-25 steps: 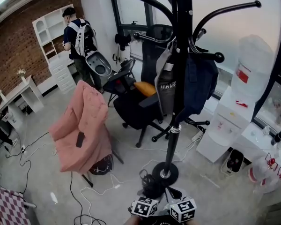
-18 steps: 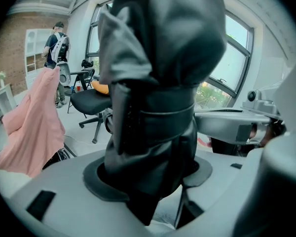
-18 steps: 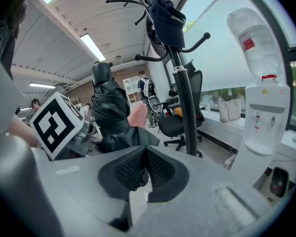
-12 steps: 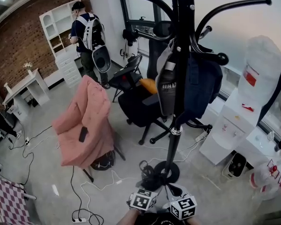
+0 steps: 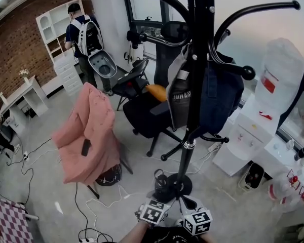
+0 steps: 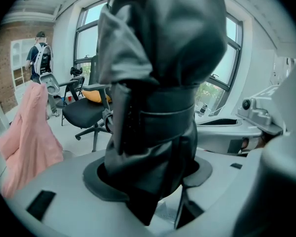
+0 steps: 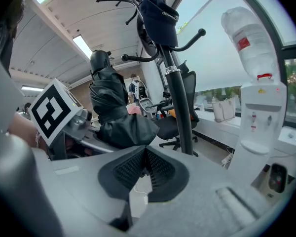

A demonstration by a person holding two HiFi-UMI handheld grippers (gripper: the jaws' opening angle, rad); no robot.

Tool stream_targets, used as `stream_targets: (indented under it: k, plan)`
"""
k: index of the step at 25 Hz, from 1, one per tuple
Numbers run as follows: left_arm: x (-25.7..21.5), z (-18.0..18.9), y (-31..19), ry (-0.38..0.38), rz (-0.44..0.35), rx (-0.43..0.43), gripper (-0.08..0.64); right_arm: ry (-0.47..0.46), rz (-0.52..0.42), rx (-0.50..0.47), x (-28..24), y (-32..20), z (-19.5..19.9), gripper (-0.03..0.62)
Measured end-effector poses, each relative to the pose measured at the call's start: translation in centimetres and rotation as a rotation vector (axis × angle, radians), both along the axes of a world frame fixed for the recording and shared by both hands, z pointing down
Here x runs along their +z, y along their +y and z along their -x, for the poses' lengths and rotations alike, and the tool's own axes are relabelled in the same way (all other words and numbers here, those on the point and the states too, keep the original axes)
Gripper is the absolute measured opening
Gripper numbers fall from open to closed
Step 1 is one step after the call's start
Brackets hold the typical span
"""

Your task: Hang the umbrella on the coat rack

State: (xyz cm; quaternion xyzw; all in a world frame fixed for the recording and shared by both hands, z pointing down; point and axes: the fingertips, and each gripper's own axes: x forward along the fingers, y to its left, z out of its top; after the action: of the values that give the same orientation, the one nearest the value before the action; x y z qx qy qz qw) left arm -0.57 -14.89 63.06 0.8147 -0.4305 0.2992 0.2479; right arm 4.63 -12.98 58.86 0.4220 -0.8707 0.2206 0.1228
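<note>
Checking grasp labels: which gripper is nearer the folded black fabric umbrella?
Left. The left gripper is clamped around the folded black fabric umbrella, which stands up between its jaws. The right gripper is shut and empty, beside the umbrella and apart from it.

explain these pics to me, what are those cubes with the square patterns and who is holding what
There is no robot here. A person holds a pair of hand tongs in each hand. The wide picture comes from a camera on the person's head, looking steeply down. The patterned cubes at its bottom are parts of the tongs. The other two pictures come from small cameras riding on each pair, looking along its jaws. The left tongs are clamped on a folded black umbrella. The right tongs are shut with nothing in them. Just ahead stands a black coat rack with a dark jacket hanging on it.
</note>
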Motion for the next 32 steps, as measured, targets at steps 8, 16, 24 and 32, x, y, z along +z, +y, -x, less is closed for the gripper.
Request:
stream_targets:
  k: [8,16,24,32]
  plan:
    - [-1.4,-0.1,-1.8,-0.009,-0.019,0.028,0.279,0.0,0.018,0.027,0.5,-0.9,-0.2,0.005]
    - [-1.5,-0.1,-3.4,-0.01,-0.023,0.045,0.279,0.013,0.021,0.026,0.7,-1.7,0.0,0.005]
    - [-1.1,-0.8,-4.6,0.01,-0.016,0.069,0.279,0.021,0.021,0.068,0.8,-2.6,-1.1,0.005]
    - [-0.5,-1.1,-5.0,0.022,0.007,0.09,0.279,0.022,0.024,0.11,0.9,-3.0,-1.8,0.005]
